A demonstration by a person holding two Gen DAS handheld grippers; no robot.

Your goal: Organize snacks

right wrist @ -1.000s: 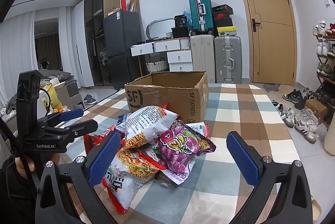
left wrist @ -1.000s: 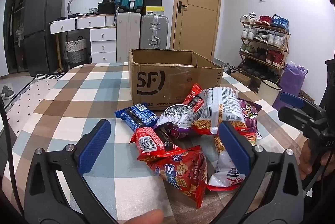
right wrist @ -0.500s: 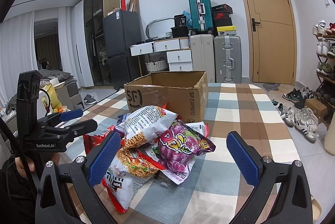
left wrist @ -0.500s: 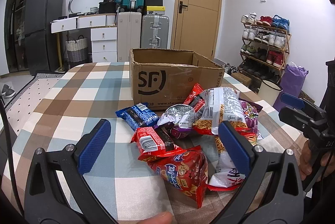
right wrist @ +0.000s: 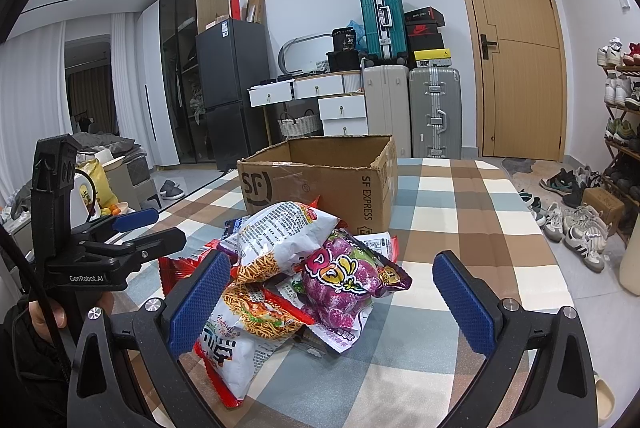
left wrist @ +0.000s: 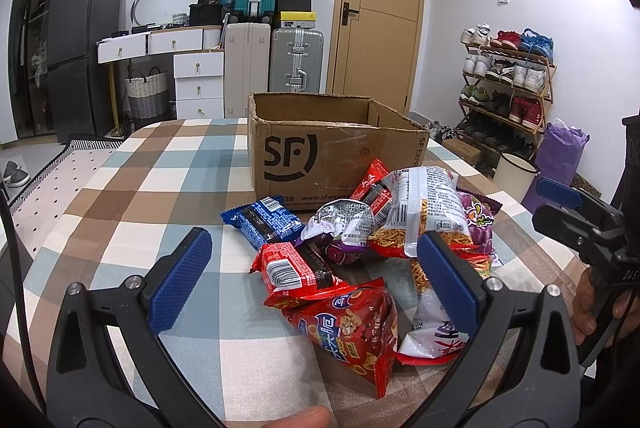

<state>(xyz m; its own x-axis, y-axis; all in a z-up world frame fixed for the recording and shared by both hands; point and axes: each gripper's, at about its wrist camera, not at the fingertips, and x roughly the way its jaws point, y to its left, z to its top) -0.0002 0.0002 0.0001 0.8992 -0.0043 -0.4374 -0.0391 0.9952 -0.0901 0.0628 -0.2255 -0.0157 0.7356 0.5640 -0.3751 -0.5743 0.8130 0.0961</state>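
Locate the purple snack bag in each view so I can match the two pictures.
Left wrist: purple bag at right of centre, far side of the pile, mostly hidden behind the noodle bag.
Right wrist: purple bag at centre, on top of the pile, between the open claw's fingers.
Shared landmark: the SF box behind the pile.

We see the snack pile (left wrist: 372, 260) lying on the tabletop (left wrist: 132, 188) just near of the cardboard box (left wrist: 332, 156); suitcases (left wrist: 272, 56) stand far behind, the shoe rack (left wrist: 508, 84) far right.
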